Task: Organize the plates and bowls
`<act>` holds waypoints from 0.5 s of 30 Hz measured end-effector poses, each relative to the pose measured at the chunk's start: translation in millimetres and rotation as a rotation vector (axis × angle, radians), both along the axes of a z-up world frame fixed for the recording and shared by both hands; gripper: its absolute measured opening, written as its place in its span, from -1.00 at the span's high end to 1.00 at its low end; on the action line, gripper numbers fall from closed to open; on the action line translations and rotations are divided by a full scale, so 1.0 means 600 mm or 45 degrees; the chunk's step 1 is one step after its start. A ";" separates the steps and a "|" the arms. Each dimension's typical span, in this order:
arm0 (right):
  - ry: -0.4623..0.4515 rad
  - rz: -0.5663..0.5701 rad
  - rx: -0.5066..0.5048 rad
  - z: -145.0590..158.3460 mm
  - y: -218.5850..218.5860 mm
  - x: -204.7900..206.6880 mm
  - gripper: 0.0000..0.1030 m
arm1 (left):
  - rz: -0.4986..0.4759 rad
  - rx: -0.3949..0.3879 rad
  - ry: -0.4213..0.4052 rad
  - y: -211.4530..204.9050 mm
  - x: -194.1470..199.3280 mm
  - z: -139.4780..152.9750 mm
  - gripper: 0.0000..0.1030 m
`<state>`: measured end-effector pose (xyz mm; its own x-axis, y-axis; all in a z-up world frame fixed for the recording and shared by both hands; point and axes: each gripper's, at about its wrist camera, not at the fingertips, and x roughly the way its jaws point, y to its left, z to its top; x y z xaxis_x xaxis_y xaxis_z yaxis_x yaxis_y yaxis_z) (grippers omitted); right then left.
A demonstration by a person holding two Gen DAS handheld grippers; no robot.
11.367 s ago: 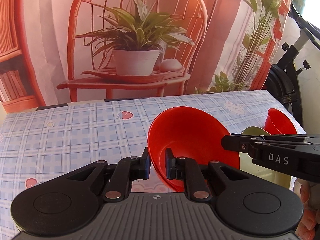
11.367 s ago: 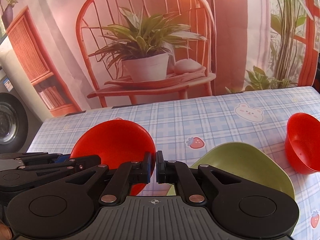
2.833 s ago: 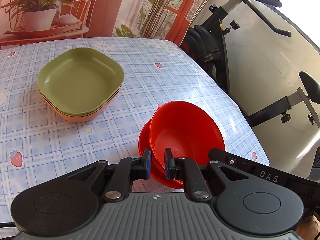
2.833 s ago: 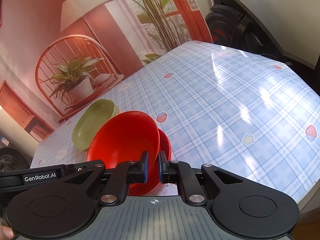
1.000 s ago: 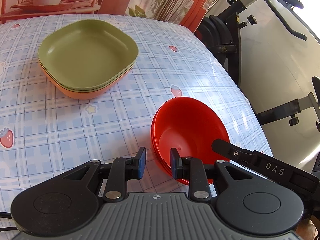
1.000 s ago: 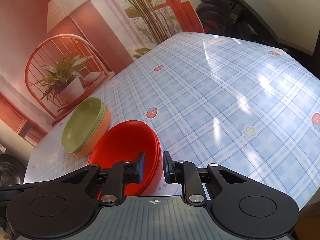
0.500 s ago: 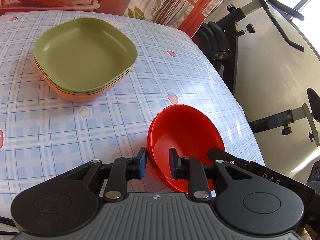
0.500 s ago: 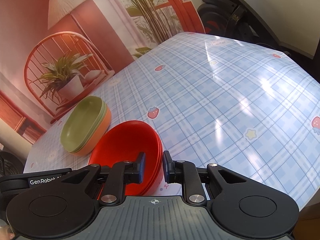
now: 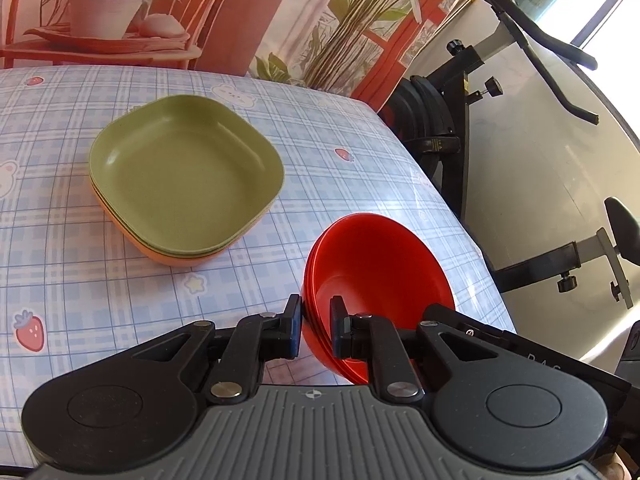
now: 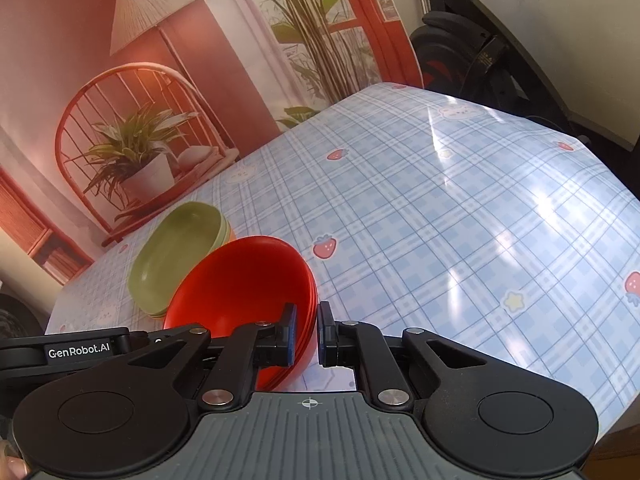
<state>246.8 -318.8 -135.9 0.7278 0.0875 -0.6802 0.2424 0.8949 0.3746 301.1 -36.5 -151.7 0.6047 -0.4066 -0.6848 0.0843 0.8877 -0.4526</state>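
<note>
A stack of red bowls (image 9: 376, 272) is tilted up off the checked tablecloth, held from both sides. My left gripper (image 9: 316, 326) is shut on the stack's near rim, one finger inside and one outside. My right gripper (image 10: 306, 330) is shut on the opposite rim of the same stack of red bowls (image 10: 244, 284). A stack of square plates (image 9: 184, 176), green on top and orange at the bottom, lies on the table to the far left of the bowls. It also shows in the right wrist view (image 10: 176, 252), behind the bowls.
The table's right edge (image 9: 472, 236) runs close to the bowls. An exercise bike (image 9: 500, 92) stands beyond that edge. A printed backdrop with a plant and a chair (image 10: 132, 152) hangs behind the table.
Both grippers were open around the bowl stack's rim a second ago and have closed on it. The stack has tipped and risen off the table.
</note>
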 end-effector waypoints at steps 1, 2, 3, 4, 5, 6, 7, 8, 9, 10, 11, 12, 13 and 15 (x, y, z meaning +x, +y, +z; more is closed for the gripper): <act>-0.015 0.012 0.002 0.010 0.004 0.008 0.82 | 0.010 -0.004 -0.014 0.006 0.001 0.007 0.71; -0.026 0.024 0.008 0.019 0.007 0.015 0.82 | 0.023 -0.004 -0.037 0.014 0.000 0.019 0.71; -0.037 0.034 0.015 0.026 0.009 0.022 0.82 | 0.034 -0.006 -0.055 0.020 0.000 0.027 0.71; -0.048 0.045 0.022 0.034 0.013 0.029 0.82 | 0.046 -0.008 -0.070 0.028 0.000 0.037 0.71; -0.060 0.061 0.023 0.043 0.020 0.040 0.82 | 0.056 -0.010 -0.076 0.035 0.001 0.043 0.70; -0.069 0.077 0.021 0.050 0.026 0.048 0.82 | 0.070 -0.017 -0.080 0.044 0.002 0.050 0.71; -0.078 0.092 0.020 0.056 0.032 0.056 0.82 | 0.087 -0.022 -0.087 0.056 0.005 0.058 0.71; -0.085 0.109 0.020 0.063 0.040 0.065 0.82 | 0.100 -0.018 -0.092 0.066 0.006 0.065 0.71; -0.091 0.121 0.023 0.066 0.045 0.072 0.82 | 0.112 -0.016 -0.090 0.074 0.009 0.070 0.71; -0.100 0.132 0.030 0.070 0.054 0.083 0.82 | 0.128 -0.018 -0.082 0.082 0.012 0.073 0.72; -0.103 0.137 0.034 0.071 0.062 0.092 0.82 | 0.151 -0.023 -0.069 0.090 0.015 0.075 0.72; -0.097 0.141 0.033 0.072 0.070 0.101 0.82 | 0.165 -0.021 -0.061 0.097 0.020 0.078 0.72; -0.085 0.146 0.031 0.072 0.080 0.112 0.83 | 0.177 -0.012 -0.059 0.106 0.024 0.082 0.72; -0.081 0.162 0.036 0.072 0.097 0.129 0.82 | 0.195 0.001 -0.063 0.122 0.029 0.086 0.73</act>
<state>324.2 -260.8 -92.5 0.7512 0.2004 -0.6289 0.1022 0.9059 0.4109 318.7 36.5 -99.9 0.6926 -0.3067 -0.6529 -0.0298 0.8922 -0.4508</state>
